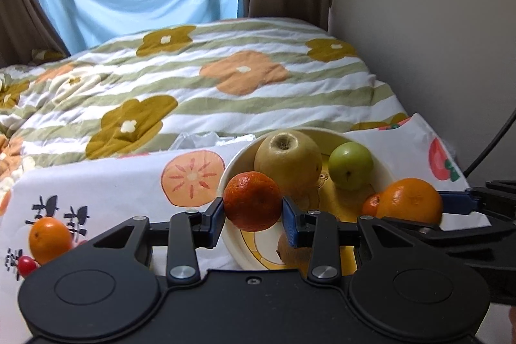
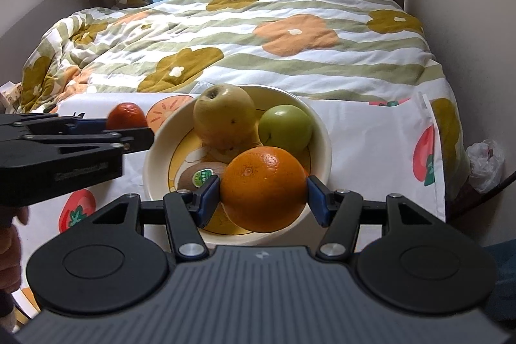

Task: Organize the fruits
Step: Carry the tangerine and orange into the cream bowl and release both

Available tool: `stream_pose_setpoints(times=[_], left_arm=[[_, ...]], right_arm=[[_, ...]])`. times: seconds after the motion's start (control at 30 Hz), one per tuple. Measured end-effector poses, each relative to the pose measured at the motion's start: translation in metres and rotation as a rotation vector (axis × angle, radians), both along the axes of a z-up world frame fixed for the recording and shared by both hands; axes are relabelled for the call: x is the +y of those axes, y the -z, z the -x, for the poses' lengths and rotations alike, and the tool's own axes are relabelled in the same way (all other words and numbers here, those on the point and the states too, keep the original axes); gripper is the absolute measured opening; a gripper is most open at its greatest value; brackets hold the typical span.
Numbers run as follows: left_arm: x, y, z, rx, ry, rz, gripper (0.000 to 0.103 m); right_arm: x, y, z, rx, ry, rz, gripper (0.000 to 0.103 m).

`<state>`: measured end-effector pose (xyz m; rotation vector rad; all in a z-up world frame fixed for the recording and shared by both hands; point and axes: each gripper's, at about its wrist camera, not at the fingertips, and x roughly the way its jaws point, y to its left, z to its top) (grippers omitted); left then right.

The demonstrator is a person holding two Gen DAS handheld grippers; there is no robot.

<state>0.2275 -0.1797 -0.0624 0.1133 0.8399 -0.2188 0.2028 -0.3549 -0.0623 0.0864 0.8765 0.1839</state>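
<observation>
1. Bowl – glossy glazed ceramic, smooth cream rim.
2. Orange – dimpled, slightly shiny peel.
3. Mandarin – rougher, pitted skin.
4. Green apple – smooth, waxy.
5. Kiwi – matt, fuzzy, with a glossy sticker.
6. Tablecloth – smooth printed cloth.
7. Quilt – soft matt cloth.
8. Left gripper, right gripper – matt black plastic, metal rivets.

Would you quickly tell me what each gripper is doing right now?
Left gripper: closed on the small mandarin.
Right gripper: closed on the large orange.
</observation>
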Motion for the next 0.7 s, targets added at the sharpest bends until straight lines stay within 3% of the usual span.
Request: stream_pose_setpoints(times=[0.2,0.4,0.47,0.5,0.7], left_arm=[[-0.005,0.023,-0.021,0.052,-0.009,-0.003,0.041],[-0.011,0.026,-0.027,0.066,-0.009,-0.016,0.043],[-0.012,0.024,-0.026,0.054,-0.008,-0.023,0.076],[-0.012,0.021,-0.024,0.037,-0.011,-0.022,0.083],[-0.005,0.009,-0.020,0.023,-0.023,-0.013,0.087]], right_arm=[[-0.005,0.007,-0.005,0.004,-0.006,-0.006,0.073],[-0.009,0.011,-0.005,0.010,-0.005,-0.011,0.073],[-0.011,0.011,-0.005,0.012,0.000,-0.014,0.073],[-0.011,0.011,-0.004,0.012,0.004,-0.014,0.073],[-0.012,0.010,-0.002,0.008,0.008,-0.007,0.073]])
